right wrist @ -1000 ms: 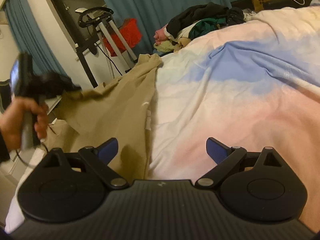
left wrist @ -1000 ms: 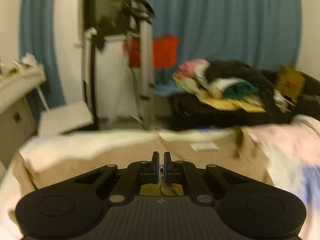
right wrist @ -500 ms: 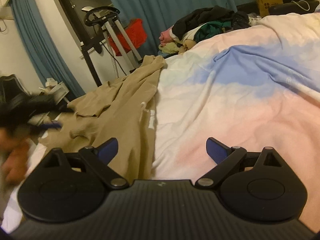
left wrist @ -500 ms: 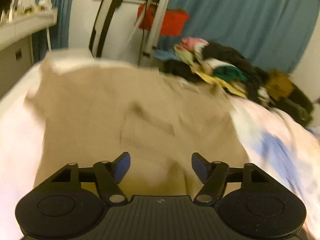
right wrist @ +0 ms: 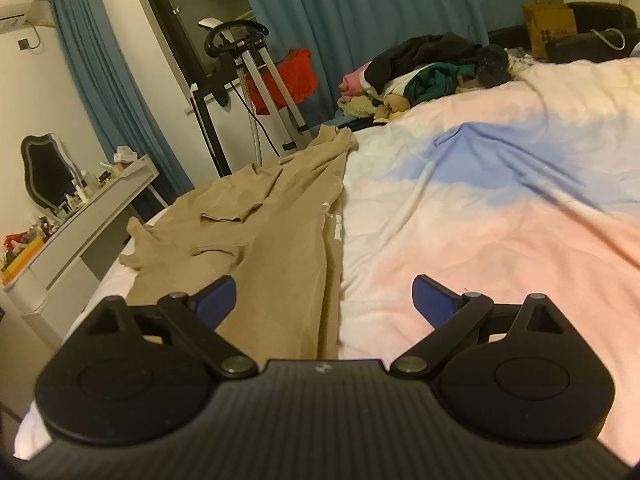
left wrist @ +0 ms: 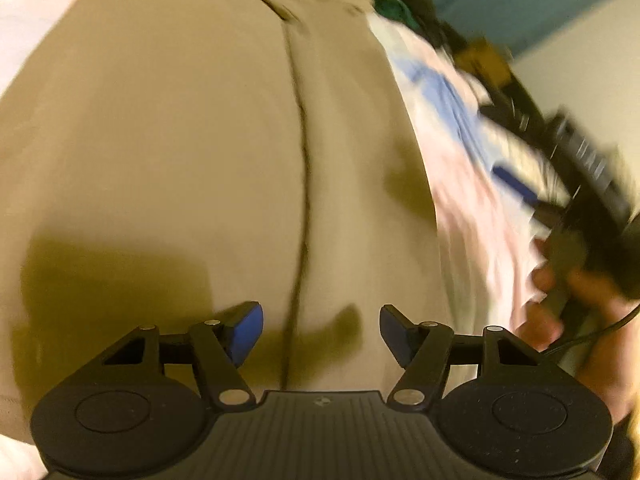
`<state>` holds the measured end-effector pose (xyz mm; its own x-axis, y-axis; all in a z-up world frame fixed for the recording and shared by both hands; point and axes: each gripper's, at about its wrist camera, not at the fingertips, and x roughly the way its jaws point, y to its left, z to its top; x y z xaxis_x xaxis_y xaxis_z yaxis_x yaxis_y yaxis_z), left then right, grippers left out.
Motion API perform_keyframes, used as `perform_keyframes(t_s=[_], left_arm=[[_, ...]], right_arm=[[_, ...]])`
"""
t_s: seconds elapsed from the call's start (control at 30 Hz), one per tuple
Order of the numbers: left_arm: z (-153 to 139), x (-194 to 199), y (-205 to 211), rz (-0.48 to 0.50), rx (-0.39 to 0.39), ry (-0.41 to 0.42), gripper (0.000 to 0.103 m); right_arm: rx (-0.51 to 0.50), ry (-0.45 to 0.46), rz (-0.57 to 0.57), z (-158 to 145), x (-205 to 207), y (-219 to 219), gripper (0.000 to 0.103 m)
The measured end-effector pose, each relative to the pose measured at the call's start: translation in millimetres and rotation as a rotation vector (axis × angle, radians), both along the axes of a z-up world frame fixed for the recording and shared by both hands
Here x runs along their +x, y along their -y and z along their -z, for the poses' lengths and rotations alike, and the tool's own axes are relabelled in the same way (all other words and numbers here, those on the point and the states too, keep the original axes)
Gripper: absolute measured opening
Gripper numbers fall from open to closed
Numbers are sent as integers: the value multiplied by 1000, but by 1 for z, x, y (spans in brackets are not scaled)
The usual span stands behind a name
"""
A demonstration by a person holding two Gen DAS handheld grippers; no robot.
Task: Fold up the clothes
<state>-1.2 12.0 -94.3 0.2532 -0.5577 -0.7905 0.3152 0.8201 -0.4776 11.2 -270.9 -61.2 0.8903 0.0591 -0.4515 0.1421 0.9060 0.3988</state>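
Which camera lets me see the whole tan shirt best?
The right wrist view. It shows the tan shirt stretched along the bed, crumpled sleeve included. The left wrist view is blurry and too close: just plain tan cloth with one dark fold line, under the open left claw.

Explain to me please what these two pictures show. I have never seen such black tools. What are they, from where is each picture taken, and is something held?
These are hand-held grippers: a person holds one in each hand, and each carries a camera looking forward along its two blue-tipped fingers. One picture comes from the left gripper, the other from the right gripper. The black shape at the bottom of each is the tool's own body.

On the bed lies a beige garment, spread over a pastel bedsheet. The left camera hangs close above that garment and also catches, blurred, the person's right hand with its tool.

Both grippers are open and hold nothing. A pile of other clothes waits behind.
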Motion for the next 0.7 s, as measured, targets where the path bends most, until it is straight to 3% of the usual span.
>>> perform_keyframes(t_s=[0.07,0.2,0.3,0.43,0.63,0.7], left_arm=[[-1,-13,2,32,48,48,50],[-3,-25,-13,24,21,31,6],[-13,-32,-29,2,-13,66,3],[-23,-41,-34,-15,52,121,2],[-25,-53,-33,-20,123,166,4],[-34,-56,-34,-19,111,188,16]], right_arm=[[-10,-1,6,-5,-11,-4,96],[-76,-16,29,-12,-18,-16,96],[-99,-26,41,-18,-20,-24,96],[-65,-8,23,-29,-28,-33,96],[-120,9,8,-50,-38,-63,96],[-127,22,1,-59,-43,-72,96]])
